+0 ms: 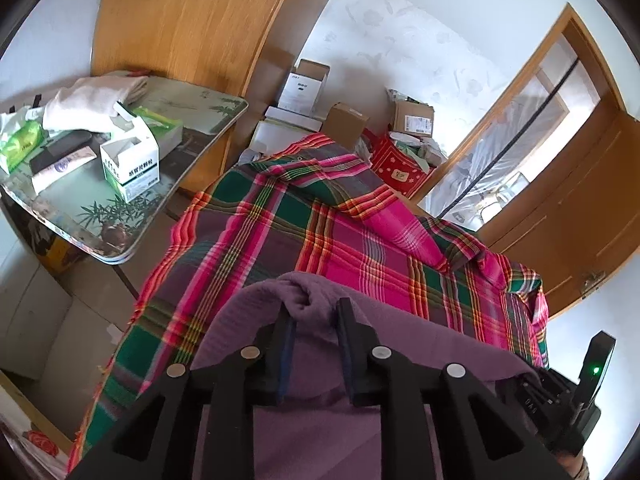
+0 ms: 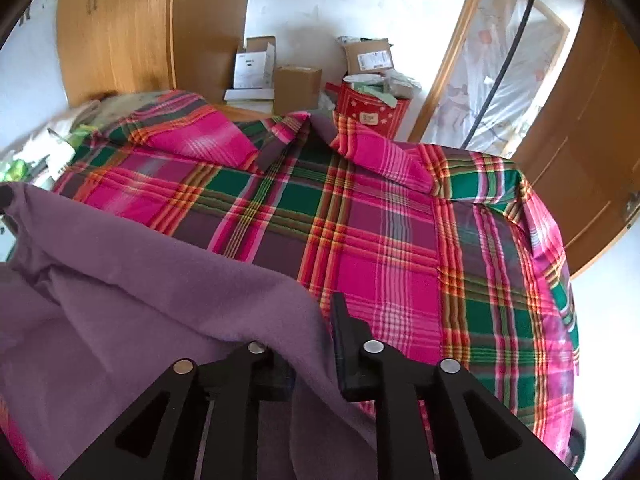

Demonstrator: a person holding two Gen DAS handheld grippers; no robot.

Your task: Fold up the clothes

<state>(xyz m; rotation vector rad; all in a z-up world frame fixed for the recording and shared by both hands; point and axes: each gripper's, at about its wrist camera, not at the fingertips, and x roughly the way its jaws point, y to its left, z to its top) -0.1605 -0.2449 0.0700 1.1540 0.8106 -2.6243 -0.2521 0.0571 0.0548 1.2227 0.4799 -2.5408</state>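
a: from the left wrist we see a side table with a printed plant top (image 1: 168,184) and a white and green carton (image 1: 130,164); the right wrist view barely catches them.

b: there our left gripper (image 1: 314,312) pinches a bunched fold of the soft purple fleece garment (image 1: 400,344) over the pink, green and red plaid bedspread (image 1: 320,216).

a: our right gripper (image 2: 312,320) clamps the garment's edge, its left finger hidden under cloth.

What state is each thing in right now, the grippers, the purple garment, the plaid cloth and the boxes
Left gripper: shut on purple garment.
Right gripper: holding the garment's edge.
Purple garment: lifted, partly draped.
Plaid cloth: spread, wrinkled at the far end.
White box: top open.
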